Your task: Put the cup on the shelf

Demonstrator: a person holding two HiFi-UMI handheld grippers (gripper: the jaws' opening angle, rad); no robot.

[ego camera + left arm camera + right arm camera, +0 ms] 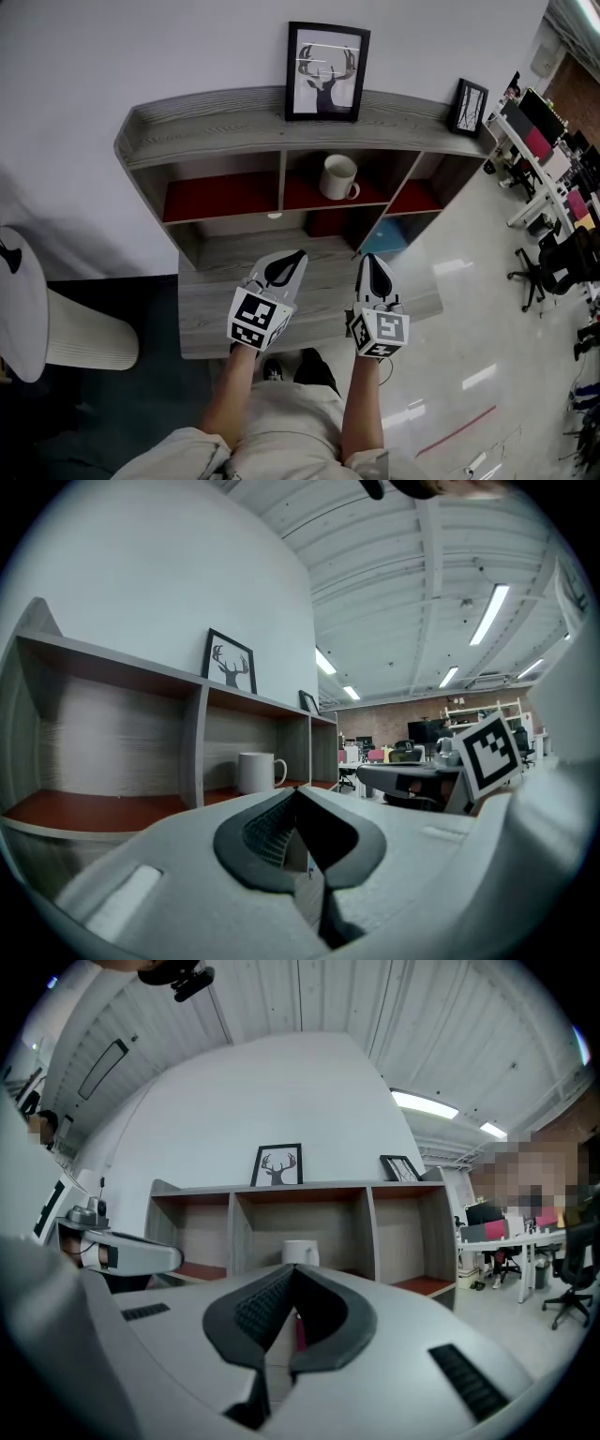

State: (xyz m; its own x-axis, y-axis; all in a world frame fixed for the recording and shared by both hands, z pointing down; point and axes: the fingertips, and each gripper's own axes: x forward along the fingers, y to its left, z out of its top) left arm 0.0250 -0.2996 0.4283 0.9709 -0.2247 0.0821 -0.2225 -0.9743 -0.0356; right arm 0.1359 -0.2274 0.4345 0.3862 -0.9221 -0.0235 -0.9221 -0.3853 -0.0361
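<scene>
A white cup [338, 177] with its handle to the right stands upright in the middle compartment of the grey wooden shelf [211, 127], on its red floor. The cup [260, 772] shows past the jaws in the left gripper view, and its top [300, 1252] peeks over the jaws in the right gripper view. My left gripper [298, 255] and right gripper [371, 258] hover side by side over the lower ledge, well short of the cup. Both are shut with nothing between the jaws.
A framed deer picture [326, 71] and a smaller frame [468, 106] stand on the shelf top. A white round table [21, 305] and a ribbed white cylinder [89, 331] sit at left. Office chairs and desks [553, 169] lie to the right.
</scene>
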